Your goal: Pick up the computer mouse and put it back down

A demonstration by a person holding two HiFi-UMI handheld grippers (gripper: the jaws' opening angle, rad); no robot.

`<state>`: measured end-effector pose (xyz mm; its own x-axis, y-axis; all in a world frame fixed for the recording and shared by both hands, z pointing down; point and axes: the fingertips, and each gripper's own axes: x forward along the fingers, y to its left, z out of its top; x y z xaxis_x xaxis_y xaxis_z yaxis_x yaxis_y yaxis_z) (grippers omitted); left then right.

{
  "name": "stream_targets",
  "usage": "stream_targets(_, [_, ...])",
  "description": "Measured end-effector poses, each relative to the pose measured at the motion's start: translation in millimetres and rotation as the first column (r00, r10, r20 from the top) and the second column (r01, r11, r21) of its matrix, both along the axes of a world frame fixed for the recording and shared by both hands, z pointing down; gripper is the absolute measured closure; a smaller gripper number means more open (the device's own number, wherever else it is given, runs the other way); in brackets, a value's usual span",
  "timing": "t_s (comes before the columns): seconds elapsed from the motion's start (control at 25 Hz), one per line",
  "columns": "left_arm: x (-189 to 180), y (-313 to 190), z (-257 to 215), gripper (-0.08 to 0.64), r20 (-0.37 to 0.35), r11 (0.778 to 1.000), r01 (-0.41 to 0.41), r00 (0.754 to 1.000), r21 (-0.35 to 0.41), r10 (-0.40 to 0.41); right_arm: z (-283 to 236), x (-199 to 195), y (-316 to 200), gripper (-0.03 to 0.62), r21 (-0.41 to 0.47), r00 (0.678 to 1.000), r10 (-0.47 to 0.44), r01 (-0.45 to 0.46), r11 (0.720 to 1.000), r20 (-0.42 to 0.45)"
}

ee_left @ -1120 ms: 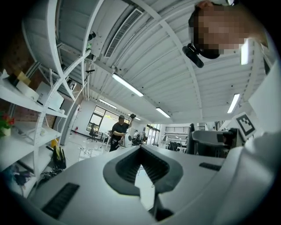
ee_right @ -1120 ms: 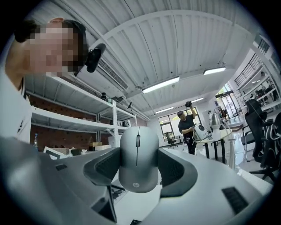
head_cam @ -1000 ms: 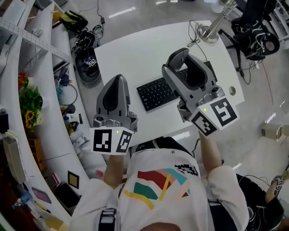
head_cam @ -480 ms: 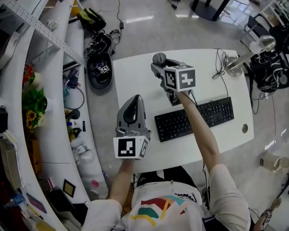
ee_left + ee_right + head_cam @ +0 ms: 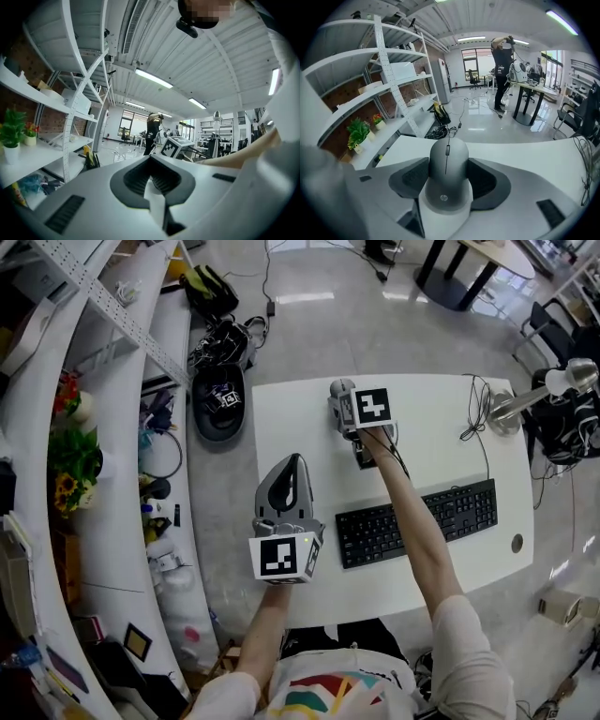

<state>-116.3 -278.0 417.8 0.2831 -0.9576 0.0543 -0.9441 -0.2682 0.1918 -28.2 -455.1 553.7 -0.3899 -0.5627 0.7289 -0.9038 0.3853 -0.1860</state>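
Note:
A grey computer mouse (image 5: 447, 173) lies on the white table (image 5: 300, 418) at its far side, left of the keyboard's far end. In the right gripper view it sits squarely between the two dark pads, its nose pointing away from me. My right gripper (image 5: 341, 399) (image 5: 447, 161) points down at it with its jaws open around the mouse; the mouse rests on the table. In the head view the gripper's marker cube hides the mouse. My left gripper (image 5: 290, 465) (image 5: 152, 176) hovers level over the table's near left part, shut and empty.
A black keyboard (image 5: 417, 521) lies to the right of my right arm. A desk lamp (image 5: 525, 399) and its cable (image 5: 473, 418) stand at the far right. White shelves (image 5: 103, 427) and bags (image 5: 220, 399) on the floor flank the table's left. A person (image 5: 502, 70) stands far off.
My right gripper has swung from near my body out over the table and down, tilting onto the mouse. The left gripper has sunk and moved a little forward.

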Motion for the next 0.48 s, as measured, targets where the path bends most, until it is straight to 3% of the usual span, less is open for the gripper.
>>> stream_targets(0.2, [-7.6,-0.3,0.6,0.515,0.019,1.000,0.012,1.000,0.006,-0.012,8.9,9.2,-4.6,0.314,-0.026,0.994,0.095,-0.096,0.995,-0.048])
stream_targets(0.36, [-15.2,-1.5,-1.9,0.515,0.013,1.000,0.026,1.000,0.009,-0.026,8.0,0.7,-7.8,0.314,0.004,0.997,0.075,-0.075,0.997,-0.012])
stream_targets(0.48, [-19.1,-2.8,-5.3,0.515,0.000,0.999,0.034,0.999,0.010,-0.034,-0.3,6.3,-4.0,0.314,0.021,0.996,0.075,-0.074,0.997,-0.044])
